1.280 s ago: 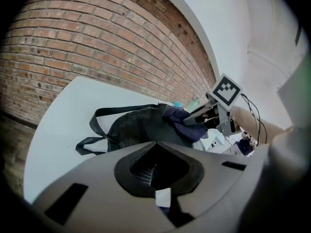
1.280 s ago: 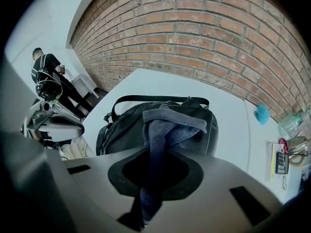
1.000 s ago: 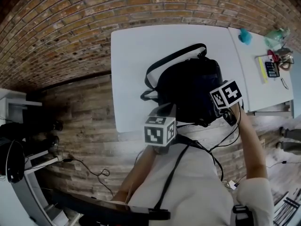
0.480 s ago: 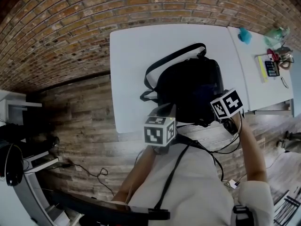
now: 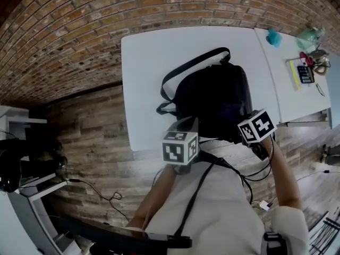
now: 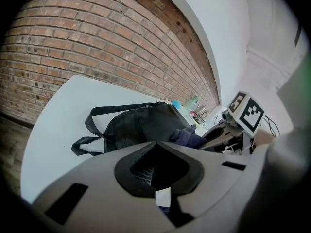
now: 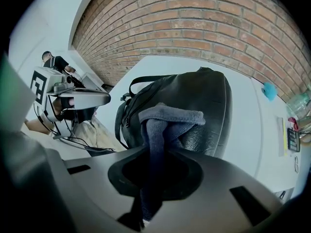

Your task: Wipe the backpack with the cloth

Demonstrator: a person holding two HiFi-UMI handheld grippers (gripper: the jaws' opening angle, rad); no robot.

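Note:
A black backpack (image 5: 212, 97) lies on the white table (image 5: 154, 62), its straps (image 5: 183, 73) spread to the left. My right gripper (image 7: 143, 212) is shut on a grey-blue cloth (image 7: 165, 123), which rests against the backpack's near side (image 7: 204, 106). In the head view its marker cube (image 5: 256, 126) sits at the backpack's near right corner. My left gripper (image 6: 167, 208) hovers near the table's front edge, off the backpack (image 6: 141, 125), jaws together with nothing in them. The left gripper view also shows the cloth (image 6: 187, 137).
A second white table (image 5: 289, 89) adjoins on the right, carrying a teal object (image 5: 273, 37), a calculator (image 5: 305, 74) and small tools. A brick wall (image 5: 79, 31) lies beyond, with wooden floor (image 5: 90, 142) and a cable (image 5: 106, 193) to the left.
My right gripper has drawn the cloth toward me along the backpack's right side, down to its near corner. The left gripper has stayed put.

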